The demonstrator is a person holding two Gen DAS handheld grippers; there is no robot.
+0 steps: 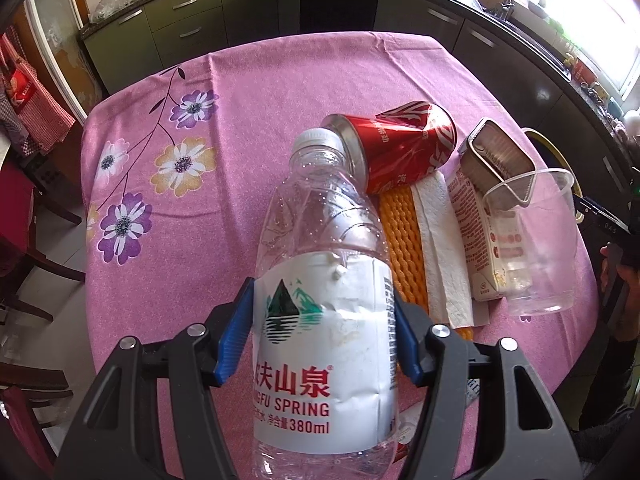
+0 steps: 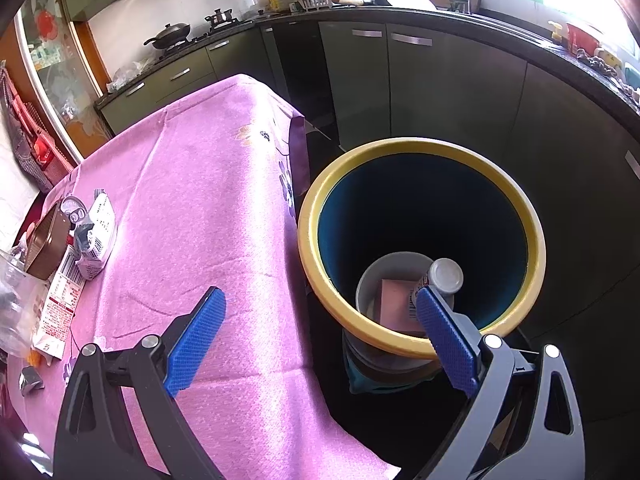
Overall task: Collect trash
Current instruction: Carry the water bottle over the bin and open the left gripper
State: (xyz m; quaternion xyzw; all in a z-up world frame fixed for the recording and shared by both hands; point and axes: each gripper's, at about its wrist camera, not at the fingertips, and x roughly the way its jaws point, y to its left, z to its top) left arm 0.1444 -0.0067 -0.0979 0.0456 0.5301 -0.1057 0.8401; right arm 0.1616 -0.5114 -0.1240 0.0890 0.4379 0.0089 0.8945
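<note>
My left gripper (image 1: 322, 300) is shut on a clear water bottle (image 1: 320, 208) with a white label, held above the pink tablecloth (image 1: 192, 240) with its white cap pointing away. Beyond it lie a crushed red can (image 1: 404, 144), an orange foam net (image 1: 402, 248), a paper towel (image 1: 440, 248), a milk carton (image 1: 480, 240), an open metal tin (image 1: 496, 156) and a clear plastic cup (image 1: 536, 240). My right gripper (image 2: 320, 292) stands open with nothing in it, over the near rim of the yellow-rimmed bin (image 2: 420, 146) beside the table.
The bin holds a white container (image 2: 380, 276), a pink box (image 2: 396, 300) and a can (image 2: 446, 276). Dark kitchen cabinets (image 2: 440, 92) stand behind the bin. Wooden chairs (image 1: 28, 248) stand left of the table. A person's hand (image 1: 624, 288) shows at the right edge.
</note>
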